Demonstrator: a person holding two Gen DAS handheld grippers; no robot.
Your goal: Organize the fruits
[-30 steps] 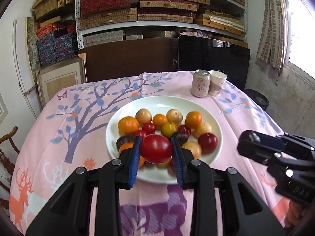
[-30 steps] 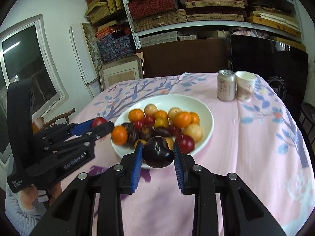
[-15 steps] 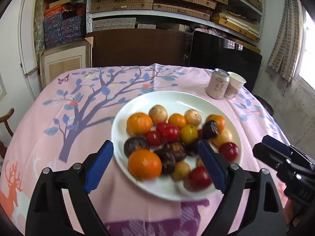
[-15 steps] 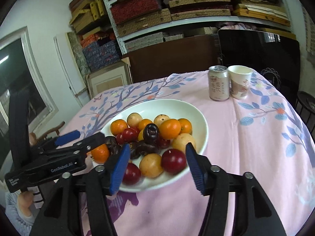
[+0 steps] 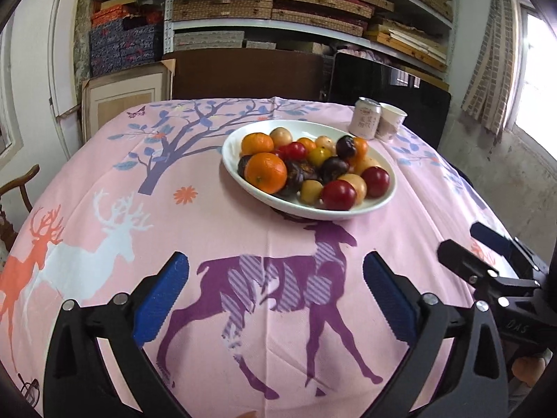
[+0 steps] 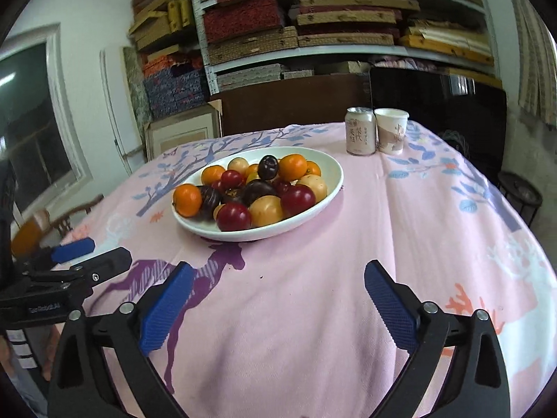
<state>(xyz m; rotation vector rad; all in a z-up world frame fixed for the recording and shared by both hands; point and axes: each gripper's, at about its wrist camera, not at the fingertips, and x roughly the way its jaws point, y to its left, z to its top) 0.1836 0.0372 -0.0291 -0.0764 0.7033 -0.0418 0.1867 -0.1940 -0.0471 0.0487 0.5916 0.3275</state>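
Note:
A white plate [image 5: 384,199] [image 6: 334,167] sits on the pink tablecloth, piled with several fruits: oranges [image 5: 266,172] [image 6: 187,200], red tomatoes [image 5: 338,194] [image 6: 234,216], dark plums [image 5: 345,146] [image 6: 268,167] and yellow fruits [image 6: 266,210]. My left gripper [image 5: 276,299] is open and empty, low over the cloth well in front of the plate. My right gripper [image 6: 275,306] is open and empty, also near the table's front. Each gripper shows in the other's view: the right one [image 5: 484,261] at the right edge, the left one [image 6: 87,257] at the left edge.
A drink can [image 5: 365,122] [image 6: 360,136] and a paper cup [image 5: 390,126] [image 6: 390,130] stand behind the plate at the back right. Dark chair backs and shelves of boxes rise behind the table. A wooden chair [image 5: 17,188] stands at the left.
Both grippers opened and let go of their fruit, a red tomato and a dark plum, onto the plate. Both then drew back toward the table's front edge.

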